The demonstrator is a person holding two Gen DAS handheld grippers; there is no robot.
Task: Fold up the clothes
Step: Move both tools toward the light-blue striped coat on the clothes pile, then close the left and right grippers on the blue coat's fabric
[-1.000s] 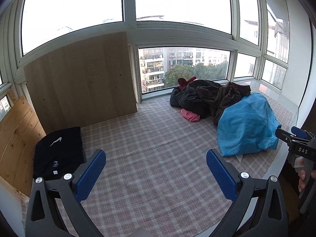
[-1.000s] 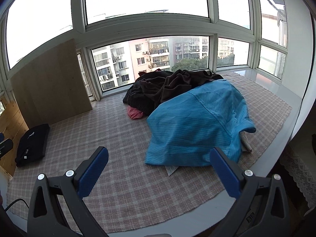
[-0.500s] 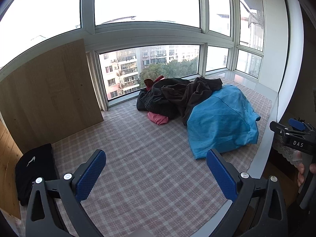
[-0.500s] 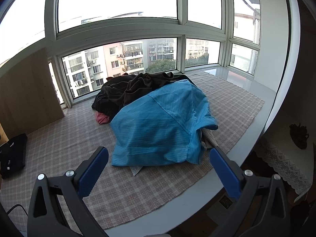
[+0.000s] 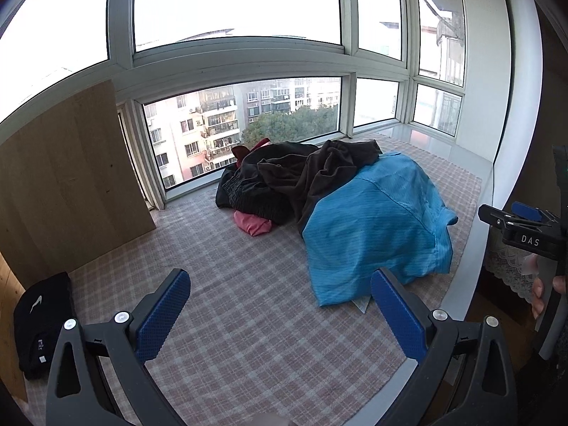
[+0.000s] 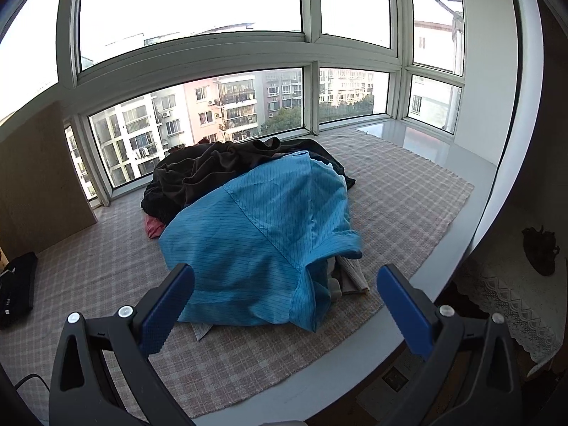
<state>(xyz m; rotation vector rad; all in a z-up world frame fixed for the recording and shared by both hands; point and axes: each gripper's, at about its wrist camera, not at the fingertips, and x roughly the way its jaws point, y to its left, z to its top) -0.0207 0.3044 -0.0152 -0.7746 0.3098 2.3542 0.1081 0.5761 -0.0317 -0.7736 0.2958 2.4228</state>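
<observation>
Left hand-held gripper (image 5: pixel 278 309): jaws wide apart, empty, above checked mat (image 5: pixel 227 284). Right hand-held gripper (image 6: pixel 284 300): wide apart, empty. Blue garment (image 6: pixel 255 245) draped over clothes pile (image 5: pixel 298 181), far right. Folded black garment (image 5: pixel 39 323) near left.

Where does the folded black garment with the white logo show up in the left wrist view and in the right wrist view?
Left wrist view: the folded black garment lies at the lower left edge, beside the wooden board.
Right wrist view: it sits at the far left edge, partly cut off.
Shared landmark: the blue striped shirt draped over the clothes pile, right of the garment in both.
</observation>
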